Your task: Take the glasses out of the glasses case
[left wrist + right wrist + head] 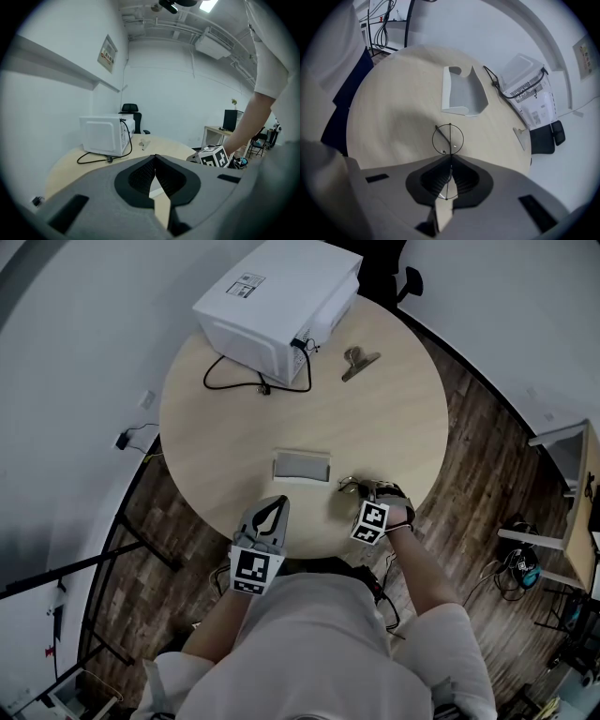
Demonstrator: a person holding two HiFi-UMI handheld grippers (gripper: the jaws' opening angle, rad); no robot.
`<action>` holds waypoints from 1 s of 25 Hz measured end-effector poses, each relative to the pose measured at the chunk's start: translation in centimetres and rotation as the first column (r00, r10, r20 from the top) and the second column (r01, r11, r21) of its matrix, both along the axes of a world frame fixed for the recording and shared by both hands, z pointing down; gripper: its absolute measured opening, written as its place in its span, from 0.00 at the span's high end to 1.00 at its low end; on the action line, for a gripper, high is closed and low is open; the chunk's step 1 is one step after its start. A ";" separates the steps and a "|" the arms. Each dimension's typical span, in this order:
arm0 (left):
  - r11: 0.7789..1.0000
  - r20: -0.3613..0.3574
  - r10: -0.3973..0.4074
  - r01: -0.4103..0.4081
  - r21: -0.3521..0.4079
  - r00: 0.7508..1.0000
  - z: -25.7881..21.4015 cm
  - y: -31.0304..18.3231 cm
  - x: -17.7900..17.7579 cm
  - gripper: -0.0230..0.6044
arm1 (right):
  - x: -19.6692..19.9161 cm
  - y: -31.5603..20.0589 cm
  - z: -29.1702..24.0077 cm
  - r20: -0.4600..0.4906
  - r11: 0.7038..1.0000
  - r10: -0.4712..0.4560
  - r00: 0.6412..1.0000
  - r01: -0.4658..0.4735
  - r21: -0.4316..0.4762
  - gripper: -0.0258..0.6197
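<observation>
"Gripping anything, that right tool point(450, 157)?"

"Yes. Its jaws are pressed together on the thin wire frame of the glasses point(448, 138). One round lens sticks out just past the tips, and the rest of the frame runs back between the pads."

"So the glasses are clear of the case?"

"They are. The glasses case point(462, 93) lies open on the table point(389, 108) ahead of that tool, well apart from its tips, and its grey inside looks empty."

"Why is the tool tipped so steeply down?"

"My guess is that it brings the lens low over the bare wood just under the tips, a free spot for laying the glasses down. Whether the lens touches the table I cannot tell."

"And the left tool point(155, 158)?"

"Its jaws are closed on each other with nothing between them. It hangs over the near edge of the table, and the right tool's marker cube shows off to its right. I'd say it is only standing by, since the emptied case needs no steadying."

"Is anything in the way?"

"No. The microwave oven point(528, 93) and its cable sit far beyond the case."

"Any risk?"

"A narrow pinch on thin wire. I'd expect the frame to swivel or bend if it meets the table hard, so a gentle release suits it."
</observation>
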State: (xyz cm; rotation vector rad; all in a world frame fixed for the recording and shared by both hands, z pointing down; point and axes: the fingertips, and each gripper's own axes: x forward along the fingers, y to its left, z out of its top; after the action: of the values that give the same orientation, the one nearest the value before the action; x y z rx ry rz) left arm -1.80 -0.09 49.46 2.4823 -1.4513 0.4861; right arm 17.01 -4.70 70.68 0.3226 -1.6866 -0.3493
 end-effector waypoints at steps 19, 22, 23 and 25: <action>0.998 0.031 -0.029 0.030 -0.046 0.999 1.5 0.3 -0.6 0.95 | 0.3 -0.8 1.5 0.010 0.998 -0.016 1.000 0.016 -0.064 0.93; 0.999 0.029 -0.029 0.030 -0.042 0.999 1.3 0.4 -0.4 0.95 | 0.2 -0.8 1.2 0.018 0.998 -0.007 1.000 0.008 -0.067 0.93; 0.999 0.029 -0.028 0.029 -0.041 0.999 1.3 0.4 -0.4 0.95 | 0.1 -0.8 1.1 0.019 0.998 -0.007 1.000 0.008 -0.064 0.93; 0.999 0.028 -0.026 0.027 -0.038 0.999 1.2 0.5 -0.3 0.95 | 0.1 -0.8 0.9 0.018 0.998 -0.006 1.000 0.007 -0.060 0.93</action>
State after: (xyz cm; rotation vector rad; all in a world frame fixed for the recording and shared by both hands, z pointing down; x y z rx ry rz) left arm -2.09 0.38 50.62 2.4327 -1.4691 0.5399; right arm 17.11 -5.54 71.55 0.2765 -1.7126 -0.3013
